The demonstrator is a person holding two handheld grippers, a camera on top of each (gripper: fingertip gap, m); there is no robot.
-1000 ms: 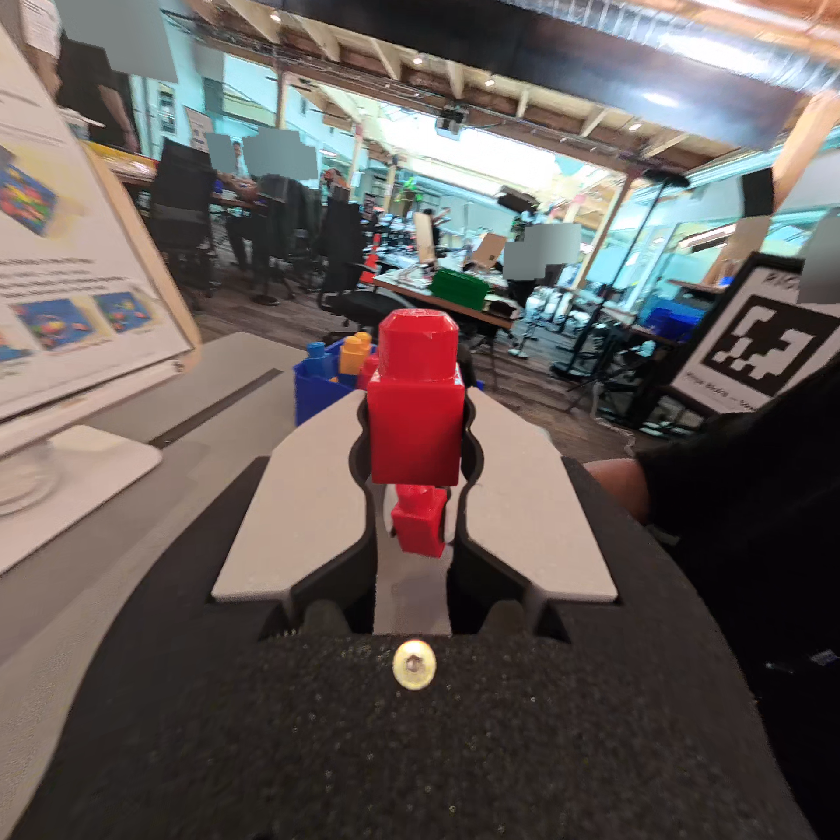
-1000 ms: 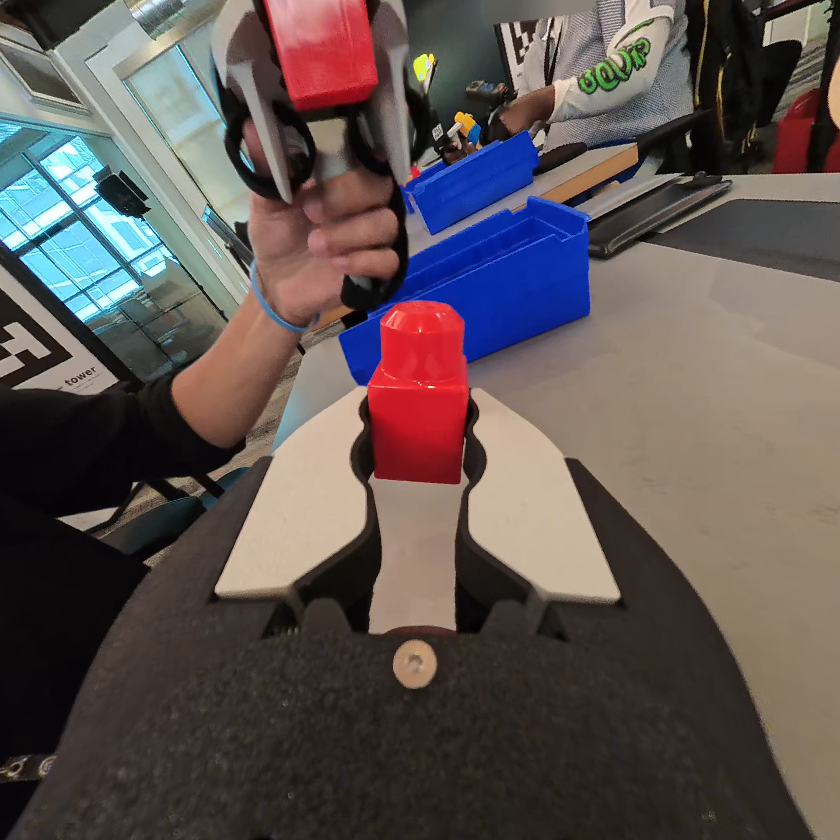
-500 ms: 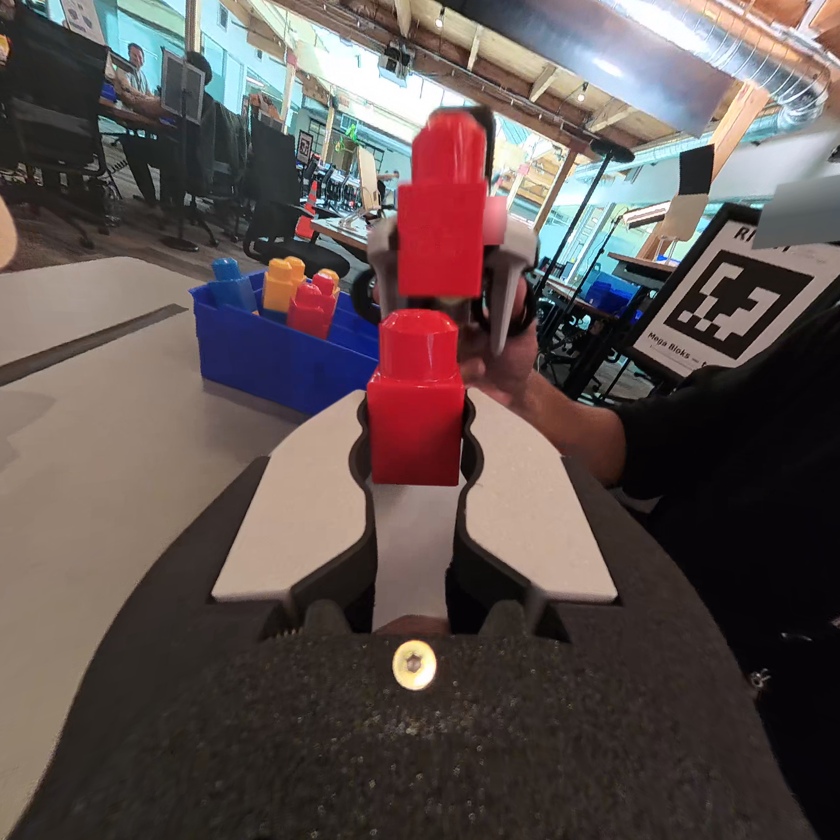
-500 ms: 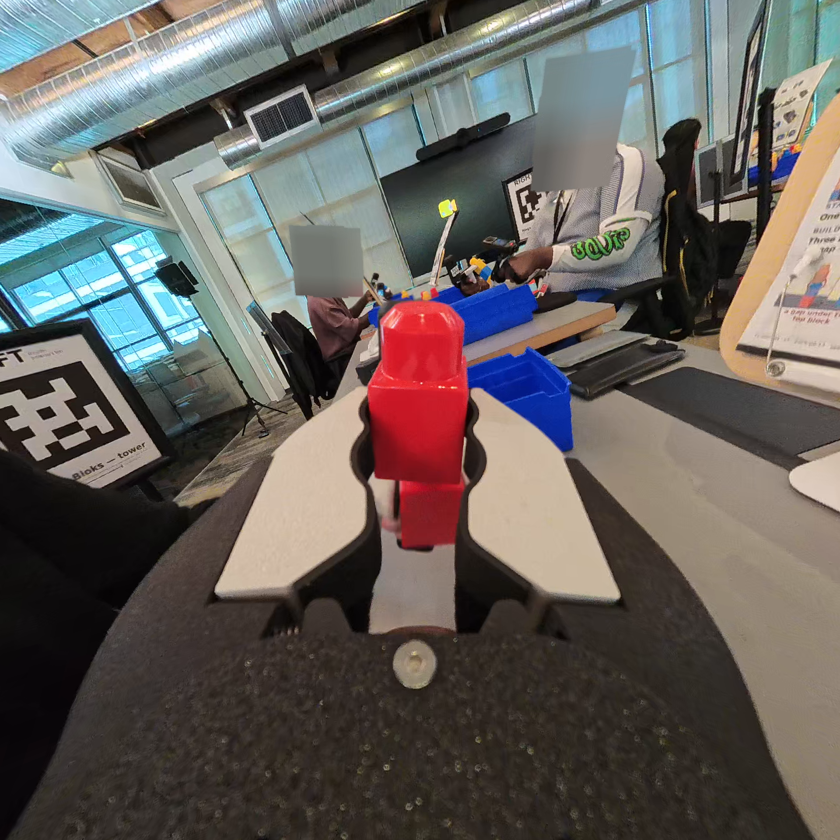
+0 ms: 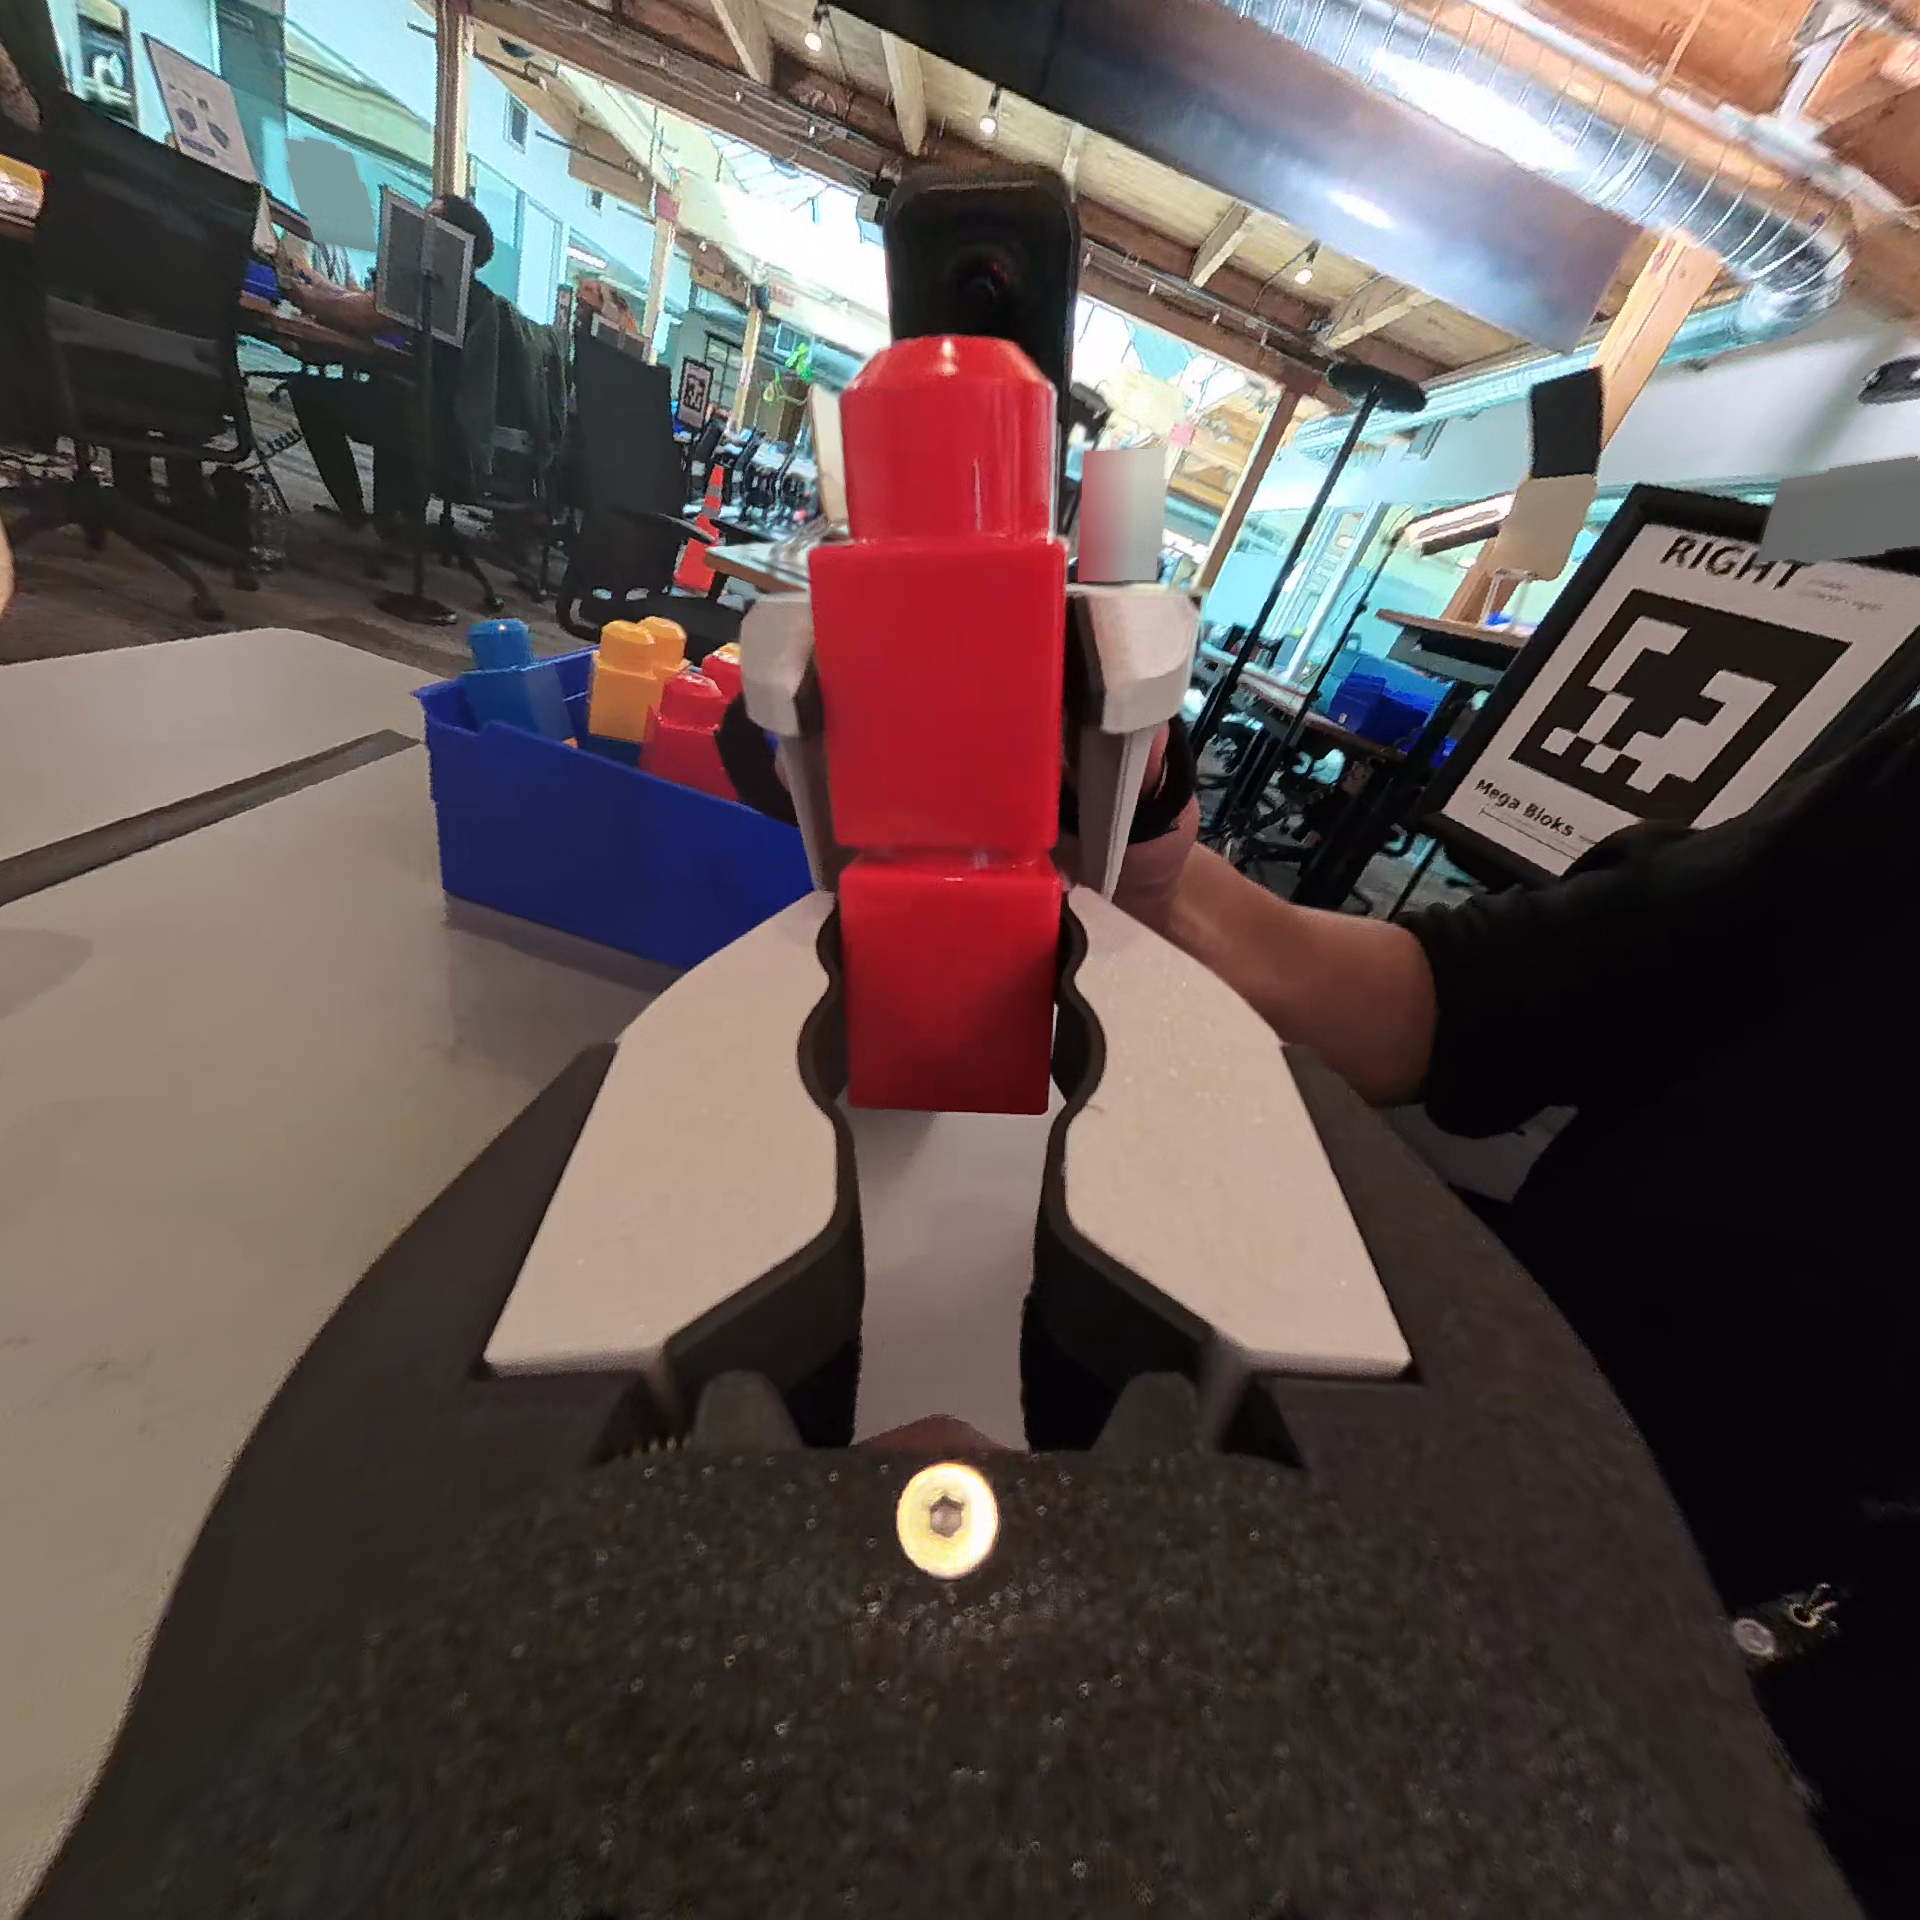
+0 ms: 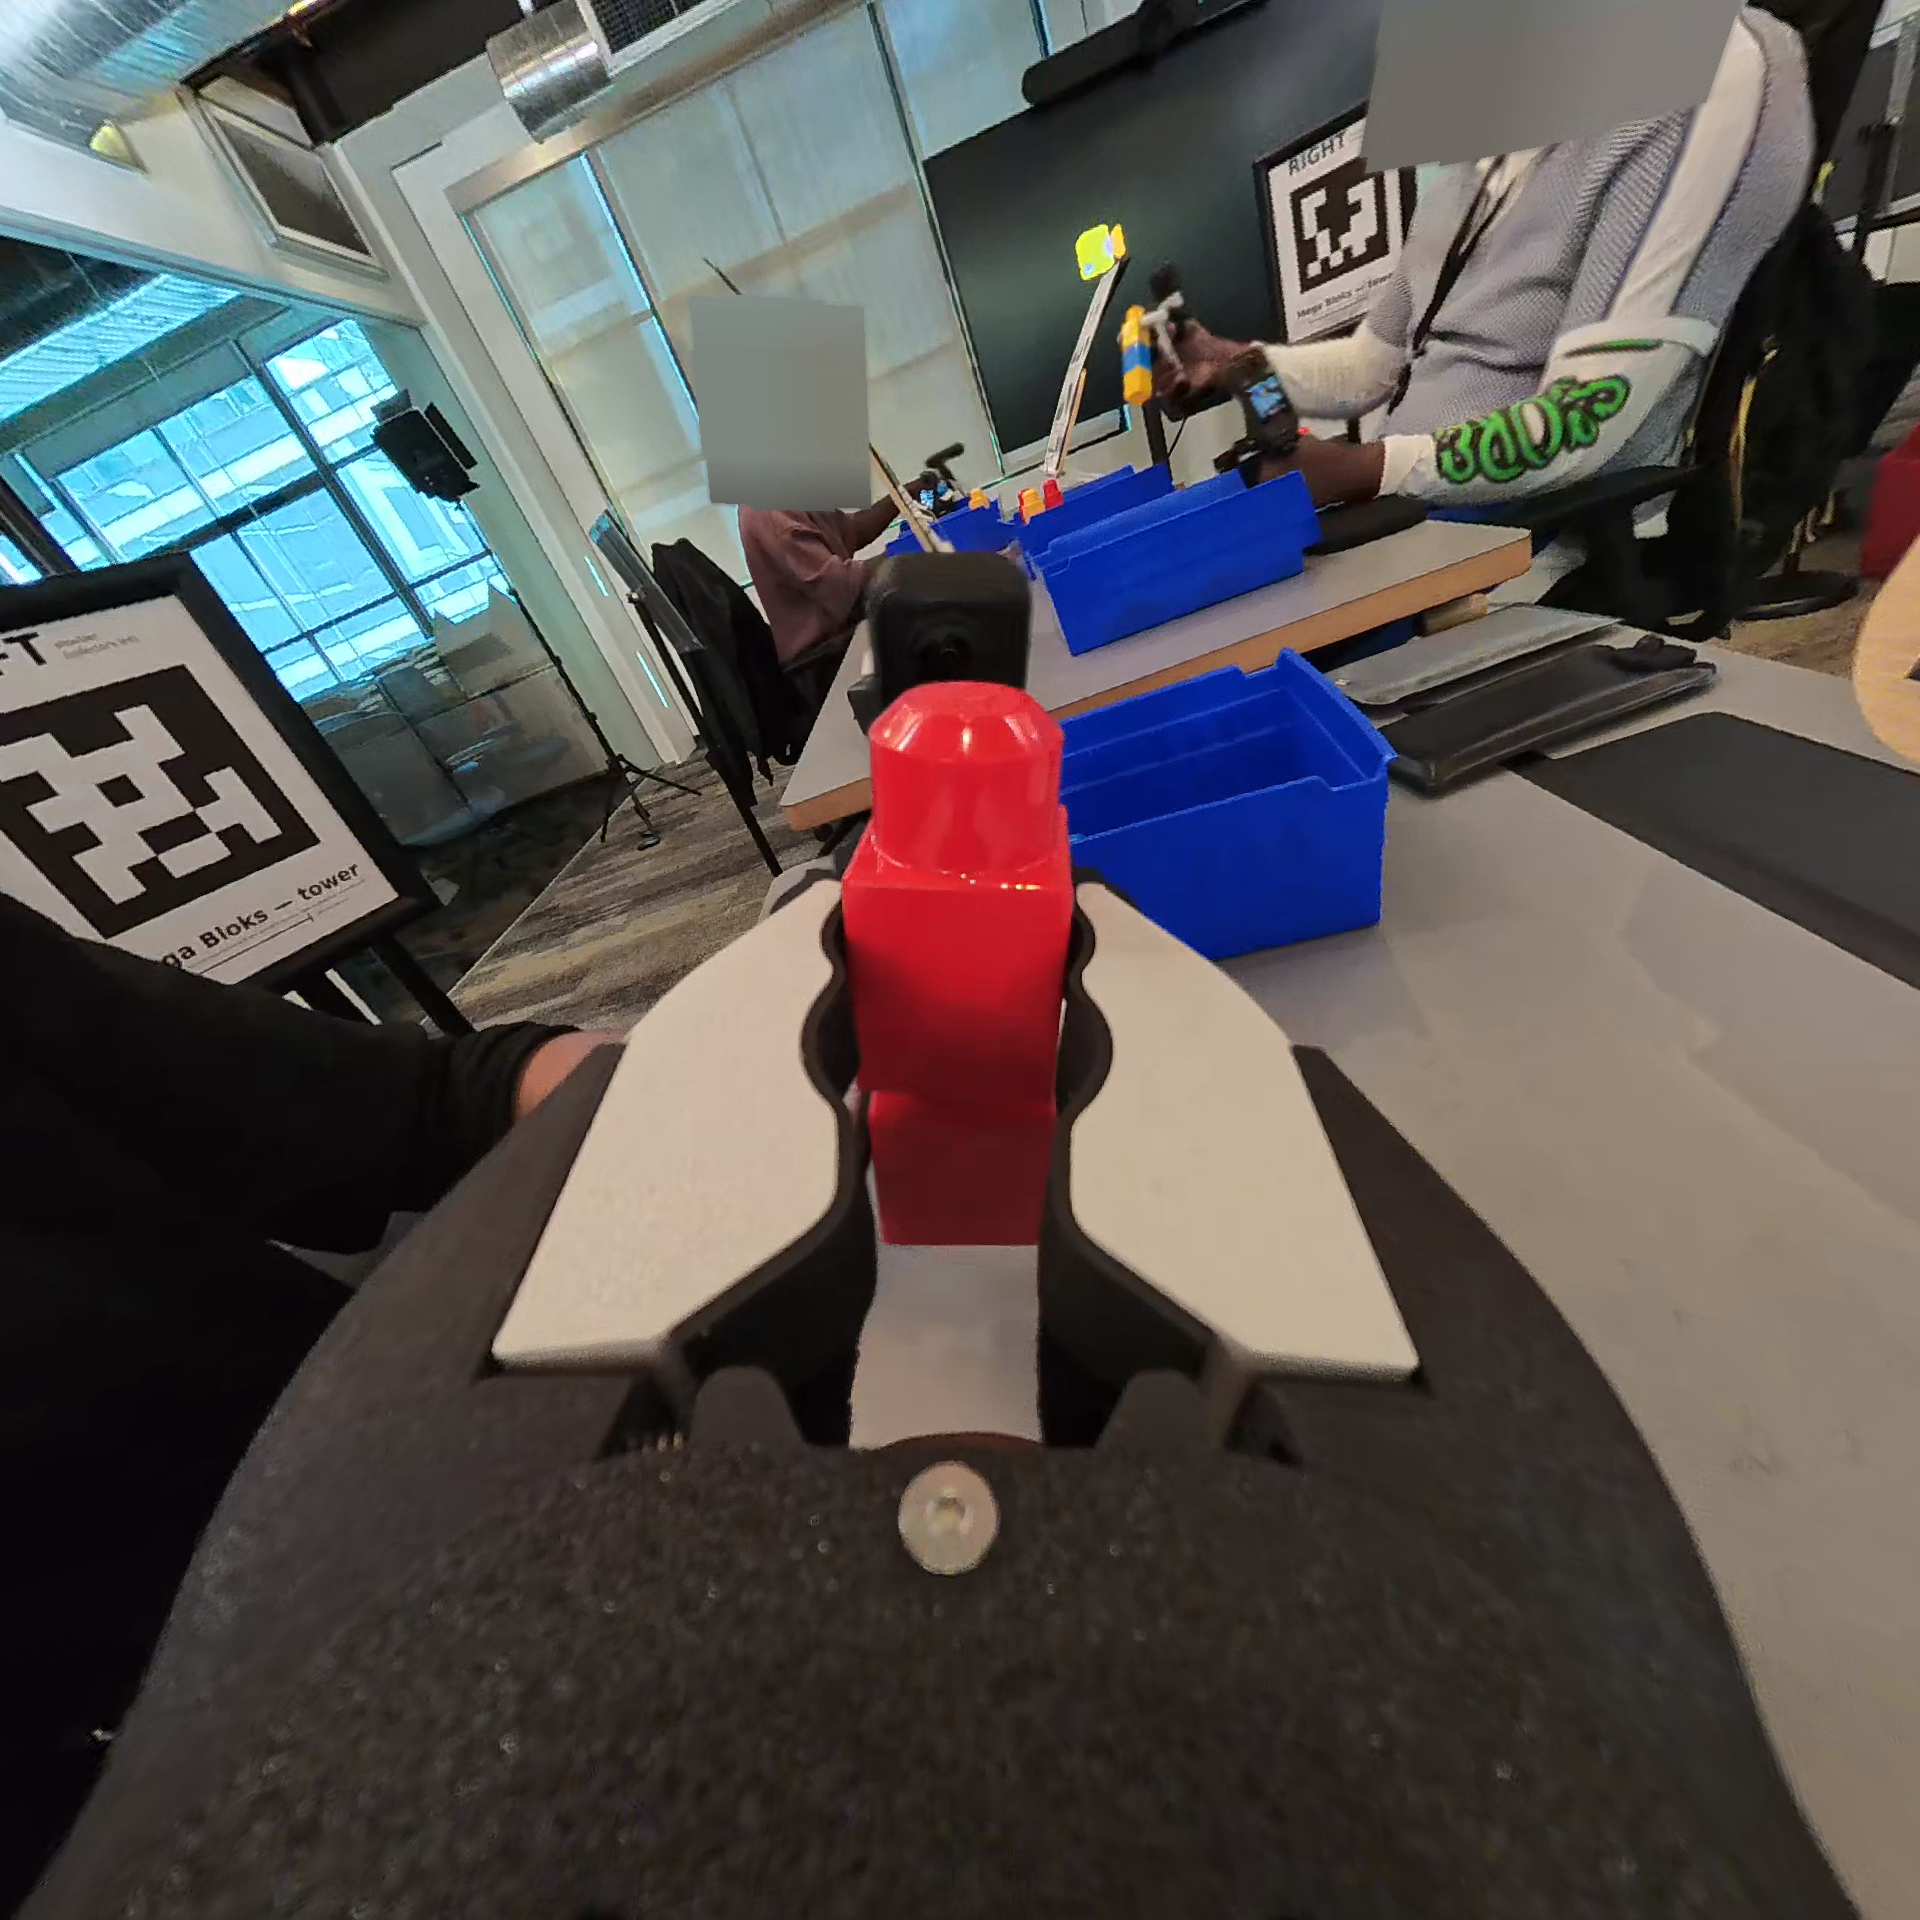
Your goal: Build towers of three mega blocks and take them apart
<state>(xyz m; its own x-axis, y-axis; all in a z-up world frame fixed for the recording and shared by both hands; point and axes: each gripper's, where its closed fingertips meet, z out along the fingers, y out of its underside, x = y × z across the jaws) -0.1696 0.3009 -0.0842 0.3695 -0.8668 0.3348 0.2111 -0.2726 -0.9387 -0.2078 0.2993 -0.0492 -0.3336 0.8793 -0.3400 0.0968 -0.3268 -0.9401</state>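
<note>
Two red mega blocks are stacked as one column, held in the air between my two grippers, which face each other. In the left wrist view my left gripper is shut on the lower red block. The upper red block sits directly on it, clamped by my right gripper from the far side. In the right wrist view my right gripper is shut on the upper red block. The lower red block shows below it between the fingers.
A blue bin with blue, orange and red blocks stands on the grey table behind the left gripper. An empty blue bin stands on the table to the right. Framed marker signs stand beside the table. People sit at other desks. The tips of one gripper are about 5 cm away from the tips of the other.
The two grippers swung to face each other. The right gripper's red block came down onto the stud of the left gripper's red block, and the gap between them closed.
</note>
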